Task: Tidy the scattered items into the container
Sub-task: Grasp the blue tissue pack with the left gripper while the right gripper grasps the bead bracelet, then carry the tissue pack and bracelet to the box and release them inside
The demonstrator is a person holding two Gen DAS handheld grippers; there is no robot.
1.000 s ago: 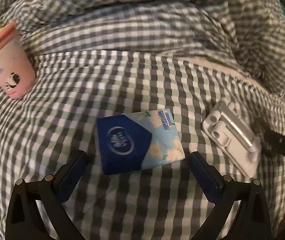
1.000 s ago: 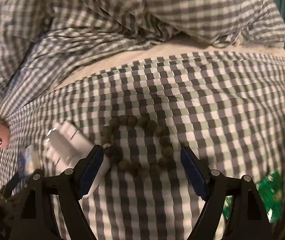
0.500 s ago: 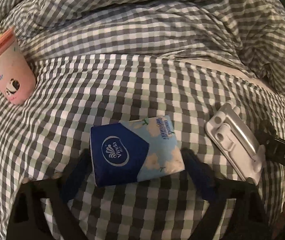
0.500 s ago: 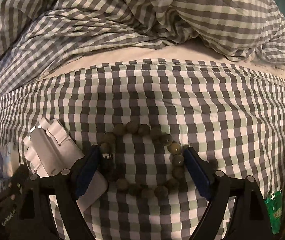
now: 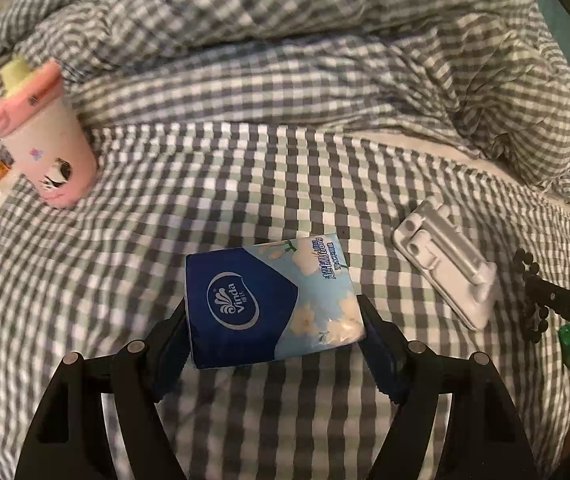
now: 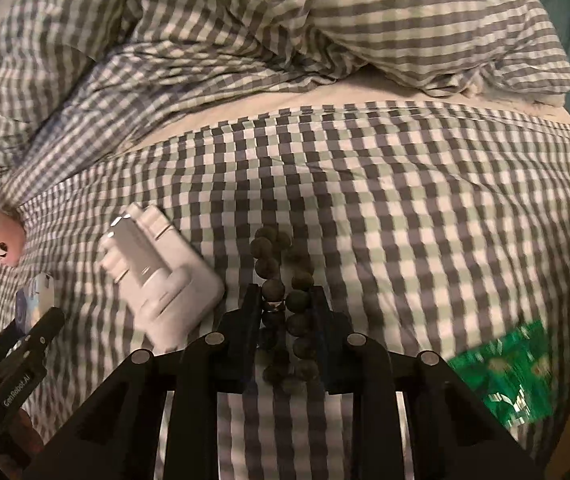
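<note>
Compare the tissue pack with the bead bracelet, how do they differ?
The tissue pack is a flat blue block with a printed logo; the bracelet is a loop of dark round beads, squeezed narrow. The pack fills wide-set left tongs; the bracelet sits in narrow, closing right tongs. Both are gripped.

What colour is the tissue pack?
The tissue pack is dark blue and light blue with pale flowers, clearest in the left wrist view.

A gingham-covered bed [image 5: 245,184] carries a white folding stand [image 5: 445,272]; left of it a pink cup [image 5: 45,152], behind it a rumpled duvet [image 5: 325,40].
</note>
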